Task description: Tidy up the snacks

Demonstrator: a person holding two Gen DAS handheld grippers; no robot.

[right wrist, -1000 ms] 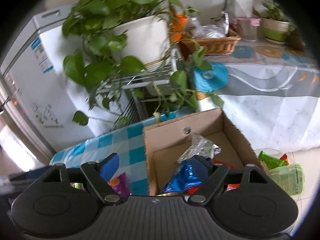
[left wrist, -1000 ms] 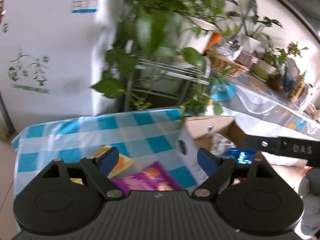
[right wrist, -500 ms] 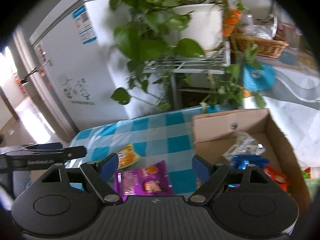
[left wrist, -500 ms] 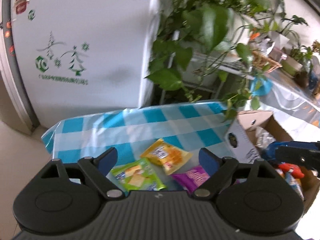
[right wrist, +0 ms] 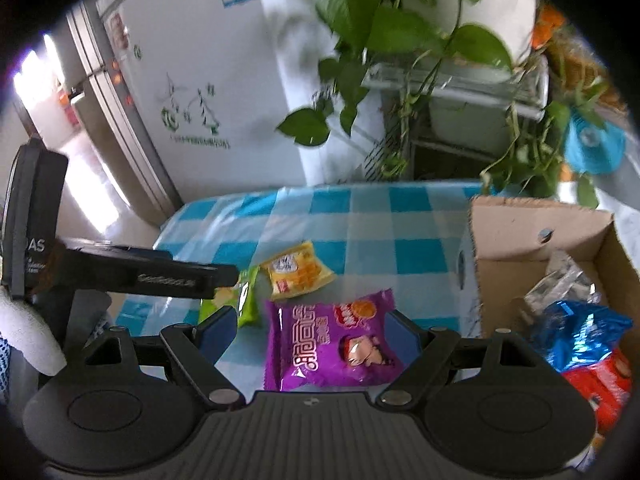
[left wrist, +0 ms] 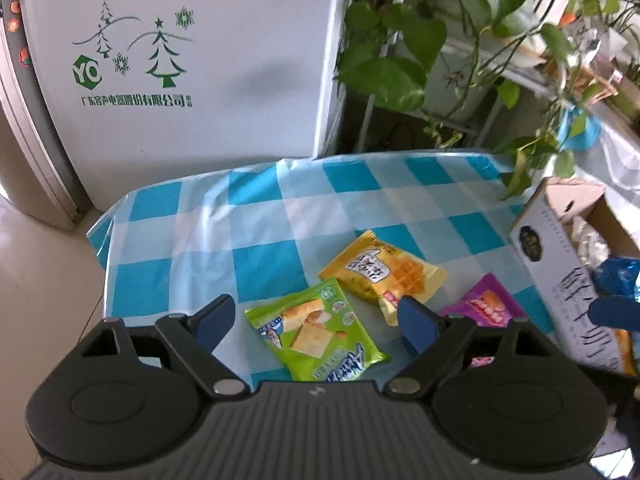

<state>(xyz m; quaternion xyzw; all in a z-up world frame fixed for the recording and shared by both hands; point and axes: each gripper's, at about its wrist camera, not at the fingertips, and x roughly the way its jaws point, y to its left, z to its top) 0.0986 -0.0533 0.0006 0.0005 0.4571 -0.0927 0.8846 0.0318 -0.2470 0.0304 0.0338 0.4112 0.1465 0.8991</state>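
Checked tablecloth (left wrist: 256, 216) shows; left tool (right wrist: 188, 278) partly hides green packet (right wrist: 247, 300).

The worktop (left wrist: 280, 216) wears a thin, glossy plastic cloth in blue and white checks, creased at its edges. The green snack packet (left wrist: 320, 340), yellow snack packet (left wrist: 380, 276) and purple snack packet (right wrist: 332, 344) are shiny plastic film with crinkled seams. The cardboard box (right wrist: 520, 248) is matt brown inside, with a smooth white printed outer face. Both claws, left (left wrist: 316, 322) and right (right wrist: 308, 330), are matt black plastic with ribbed bodies and small metal pins.
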